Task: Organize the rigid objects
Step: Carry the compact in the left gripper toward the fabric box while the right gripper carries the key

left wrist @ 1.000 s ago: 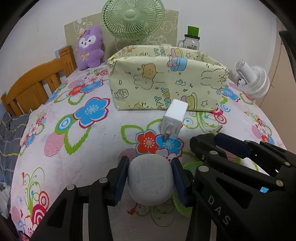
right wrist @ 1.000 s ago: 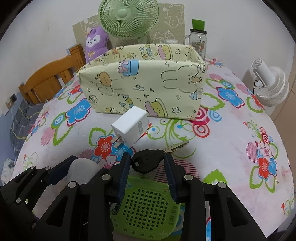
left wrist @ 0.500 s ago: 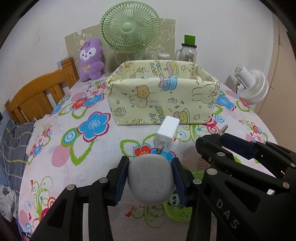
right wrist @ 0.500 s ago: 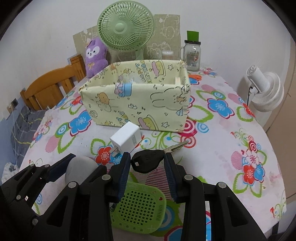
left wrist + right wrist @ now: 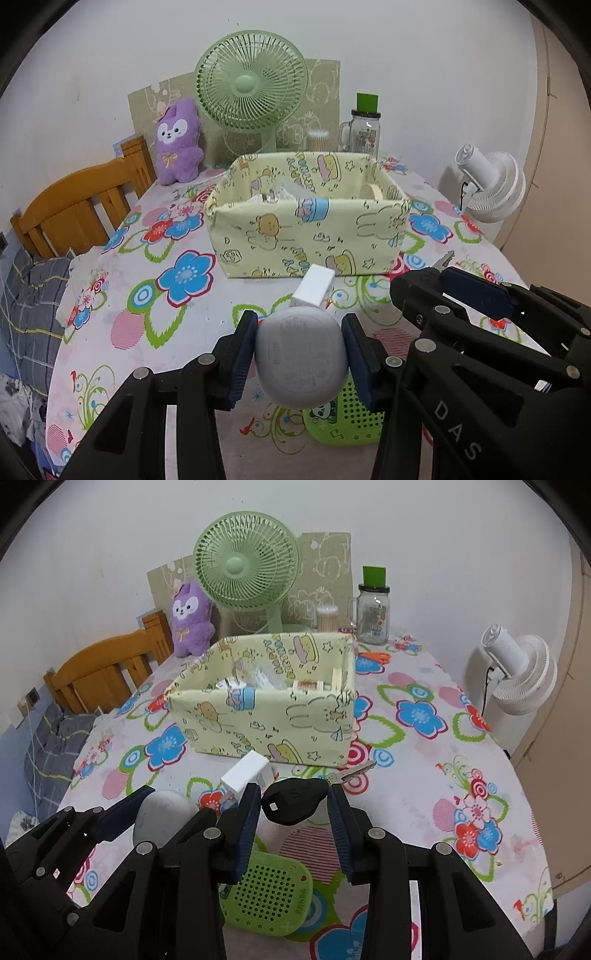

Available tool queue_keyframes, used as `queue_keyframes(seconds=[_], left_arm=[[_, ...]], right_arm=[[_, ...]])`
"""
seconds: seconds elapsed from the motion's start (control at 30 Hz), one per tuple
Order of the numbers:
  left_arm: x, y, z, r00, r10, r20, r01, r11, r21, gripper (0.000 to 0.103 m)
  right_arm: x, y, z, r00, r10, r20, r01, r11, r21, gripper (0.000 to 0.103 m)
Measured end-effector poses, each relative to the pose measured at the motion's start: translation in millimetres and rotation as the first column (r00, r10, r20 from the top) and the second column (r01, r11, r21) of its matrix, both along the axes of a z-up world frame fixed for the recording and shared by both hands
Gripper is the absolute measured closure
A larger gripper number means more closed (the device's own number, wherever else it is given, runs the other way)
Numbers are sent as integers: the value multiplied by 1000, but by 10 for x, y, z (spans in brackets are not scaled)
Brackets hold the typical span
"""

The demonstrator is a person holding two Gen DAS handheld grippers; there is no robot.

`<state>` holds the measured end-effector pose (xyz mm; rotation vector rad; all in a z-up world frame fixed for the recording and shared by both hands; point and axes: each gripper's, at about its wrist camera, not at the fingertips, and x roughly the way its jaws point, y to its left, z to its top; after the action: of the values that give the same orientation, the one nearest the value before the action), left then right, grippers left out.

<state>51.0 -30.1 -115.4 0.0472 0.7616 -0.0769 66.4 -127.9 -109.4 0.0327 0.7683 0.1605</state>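
My left gripper (image 5: pixel 298 354) is shut on a rounded grey-white case (image 5: pixel 301 356) and holds it above the table. My right gripper (image 5: pixel 293 806) is shut on the black head of a car key (image 5: pixel 295 800); its silver blade (image 5: pixel 356 772) points right. A white charger plug (image 5: pixel 316 290) lies on the flowered tablecloth just ahead; it also shows in the right wrist view (image 5: pixel 246 773). A green perforated tray (image 5: pixel 267 893) lies below the grippers. The yellow cartoon fabric box (image 5: pixel 310 229) stands behind the plug with several items inside (image 5: pixel 280 681).
A green desk fan (image 5: pixel 251 83), a purple plush (image 5: pixel 177 144), a glass jar with green lid (image 5: pixel 364 127) and a swab pot (image 5: pixel 327 617) stand at the back. A white fan (image 5: pixel 517 674) is at the right edge. A wooden chair (image 5: pixel 74 210) is at the left.
Both grippers have risen and pulled back with the case and the key in them; the box's inside now shows. The plug and the tray have not moved.
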Motion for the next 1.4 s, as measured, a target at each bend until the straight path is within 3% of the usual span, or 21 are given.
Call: queue_keyframes(seconds=[0.9, 1.4], left_arm=[[-84, -50, 560, 995, -6, 97, 6, 1000, -3, 55], [11, -34, 708, 993, -12, 121, 12, 1000, 2, 55]], right_arm=[[-125, -67, 571, 995, -11, 96, 11, 1000, 2, 62], [-43, -53, 740, 993, -16, 120, 15, 1000, 6, 62]])
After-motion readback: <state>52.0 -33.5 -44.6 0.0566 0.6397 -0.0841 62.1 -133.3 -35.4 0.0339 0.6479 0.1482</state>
